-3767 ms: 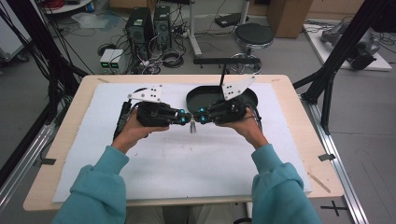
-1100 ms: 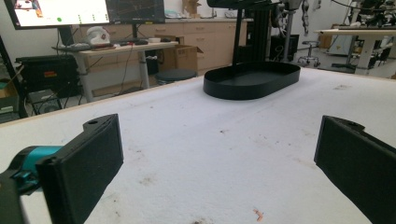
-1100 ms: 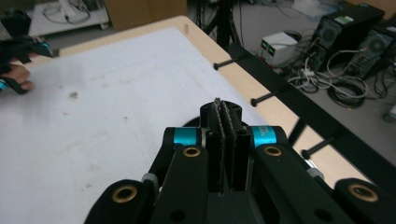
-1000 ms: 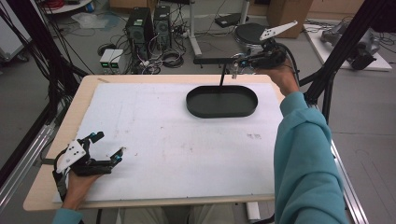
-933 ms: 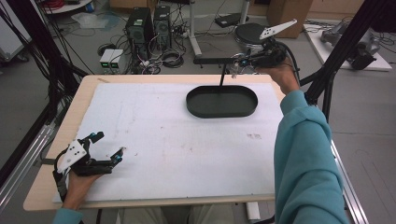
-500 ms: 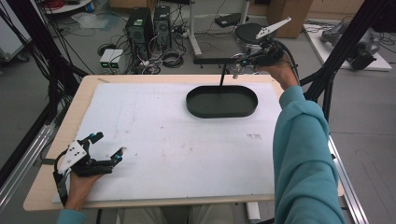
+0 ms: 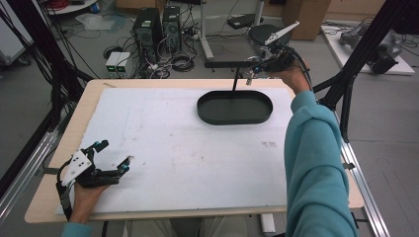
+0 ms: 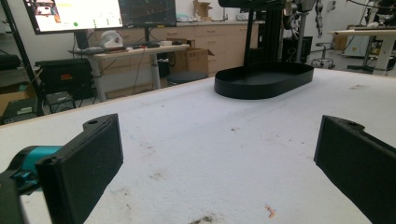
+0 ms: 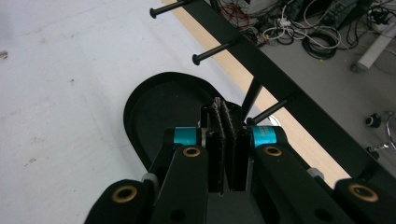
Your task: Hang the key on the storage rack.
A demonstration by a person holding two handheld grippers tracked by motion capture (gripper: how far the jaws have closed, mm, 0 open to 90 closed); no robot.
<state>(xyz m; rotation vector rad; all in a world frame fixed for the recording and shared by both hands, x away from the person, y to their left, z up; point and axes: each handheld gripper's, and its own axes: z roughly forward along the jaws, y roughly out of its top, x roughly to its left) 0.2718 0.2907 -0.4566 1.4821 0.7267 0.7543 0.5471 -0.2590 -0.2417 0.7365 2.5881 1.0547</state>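
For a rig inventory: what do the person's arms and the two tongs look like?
Both arms wear teal sleeves. The left tongs and right tongs are black with flat black pads, teal collars, brass-ringed pivots, a grey three-cornered plate on top and a trailing black cable.

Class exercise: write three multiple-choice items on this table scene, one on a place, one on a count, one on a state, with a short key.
1. Where does the black oval tray lie? A far side of the table B near left corner C on the floor
2. How many pegs on the black rack show in the right gripper view? A one B three C six
3. How do the left gripper jaws stand? A shut B wide open, nothing between C clamped on the tray

Key: 1 A, high view puts it by the far edge. 2 B, three pegs show. 3 B, left gripper view shows bare table between them.
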